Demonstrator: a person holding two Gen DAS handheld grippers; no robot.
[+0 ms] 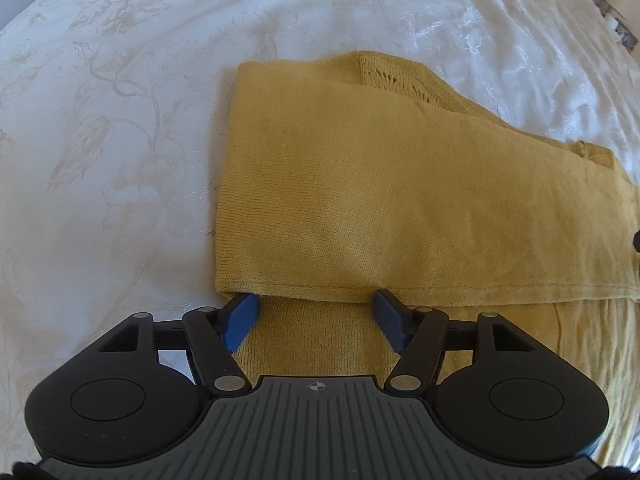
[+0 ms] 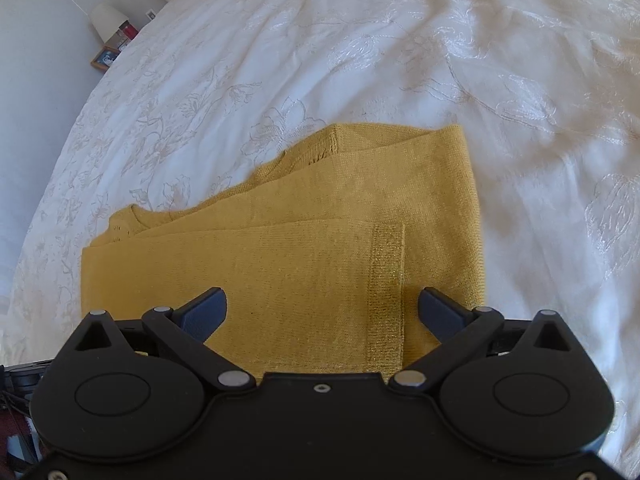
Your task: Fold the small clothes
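Note:
A mustard-yellow knitted garment (image 1: pixel 380 184) lies folded in layers on a white embroidered bedspread (image 1: pixel 120 120). My left gripper (image 1: pixel 316 304) is open and pointing steeply down. Its blue pads (image 1: pixel 240 320) sit at the near edge of the folded top layer, with a lower layer of knit between them and nothing pinched. In the right wrist view the same garment (image 2: pixel 300 240) shows a sleeve laid across it, ending in a ribbed cuff (image 2: pixel 386 280). My right gripper (image 2: pixel 323 300) hangs open just above the sleeve, with the cuff between its fingers.
The bedspread (image 2: pixel 440 60) is creased beyond the garment. A bedside table with a white lamp (image 2: pixel 106 20) and a small picture frame (image 2: pixel 105 58) stands past the bed's far left corner. Some dark items (image 1: pixel 618 24) sit beyond the bed's edge at the upper right.

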